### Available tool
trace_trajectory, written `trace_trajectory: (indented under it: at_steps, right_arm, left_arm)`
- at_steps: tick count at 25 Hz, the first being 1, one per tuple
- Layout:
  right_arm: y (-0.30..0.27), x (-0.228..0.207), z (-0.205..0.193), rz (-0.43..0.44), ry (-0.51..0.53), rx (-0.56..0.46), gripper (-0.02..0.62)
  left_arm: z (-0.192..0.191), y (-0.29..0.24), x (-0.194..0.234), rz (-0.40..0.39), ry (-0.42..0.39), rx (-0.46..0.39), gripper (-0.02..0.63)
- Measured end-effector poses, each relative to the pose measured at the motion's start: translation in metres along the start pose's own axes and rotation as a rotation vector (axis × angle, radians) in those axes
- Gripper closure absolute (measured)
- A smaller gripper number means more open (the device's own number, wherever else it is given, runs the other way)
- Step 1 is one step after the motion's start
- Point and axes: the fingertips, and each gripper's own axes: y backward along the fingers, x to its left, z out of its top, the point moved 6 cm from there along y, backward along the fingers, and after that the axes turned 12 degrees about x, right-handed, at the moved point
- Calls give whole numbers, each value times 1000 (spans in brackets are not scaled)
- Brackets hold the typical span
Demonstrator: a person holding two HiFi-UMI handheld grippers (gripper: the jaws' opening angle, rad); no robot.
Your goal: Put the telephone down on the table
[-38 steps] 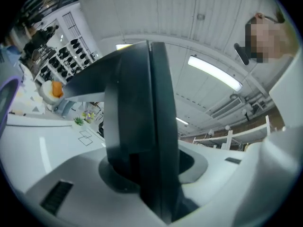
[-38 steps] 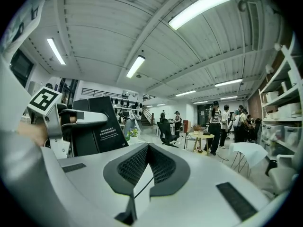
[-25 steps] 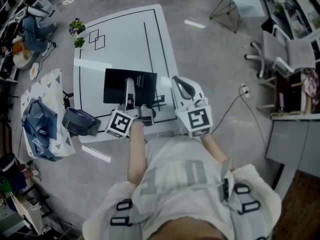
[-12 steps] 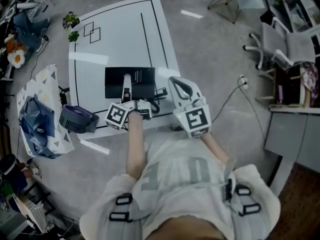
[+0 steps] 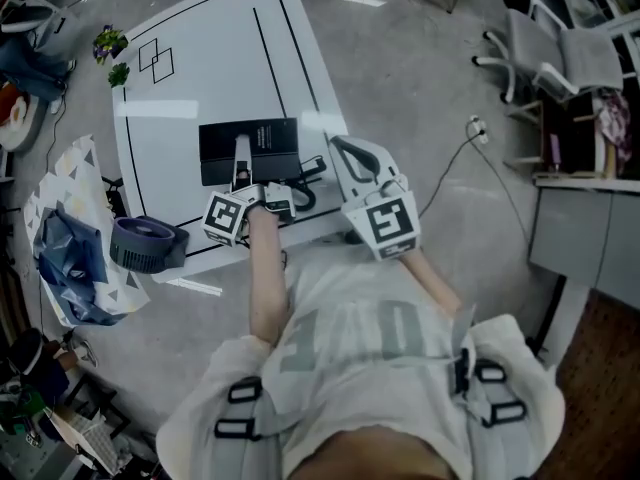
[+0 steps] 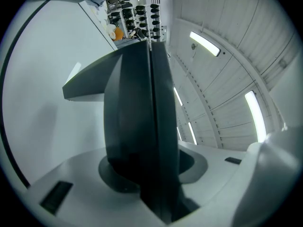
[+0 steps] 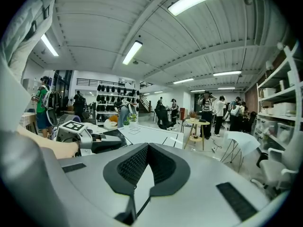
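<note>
1. Left hand-held gripper (image 5: 241, 168): jaws clamped on the near edge of the black telephone (image 5: 270, 148); its own view shows the dark telephone body (image 6: 137, 126) filling the gap between the two pale jaws, seen edge-on and standing upright in the frame.
2. Telephone: flat, black and rectangular; positioned over the near part of the white bench (image 5: 220, 78), inside the black lines marked on it; whether its underside touches the bench cannot be determined from any view.
3. Black cord (image 5: 308, 180): curls from the telephone's right side toward the near edge of the bench.
4. Right hand-held gripper (image 5: 340, 150): jaws closed together with nothing between them, confirmed in its own view (image 7: 148, 148); held at the bench's near right corner, just beside the telephone and cord but apart from them.
5. Right gripper view also takes in the left gripper's marker cube (image 7: 73, 126) and the person's forearm (image 7: 47, 148) to the left, with the bench (image 7: 151, 135) beyond.
6. Surroundings: a round purple-grey container (image 5: 148, 243) on the floor left of the bench; a blue bag (image 5: 65, 258) on a patterned sheet beside it; office chairs (image 5: 560, 53) well apart to the upper right.
</note>
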Motion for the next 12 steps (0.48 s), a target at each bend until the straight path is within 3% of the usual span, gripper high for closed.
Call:
trace_trajectory:
  at_steps: [12]
  right_arm:
    - [-2, -10, -6, -28, -19, 28, 588]
  left_arm:
    - [-1, -9, 20, 95, 23, 16, 443]
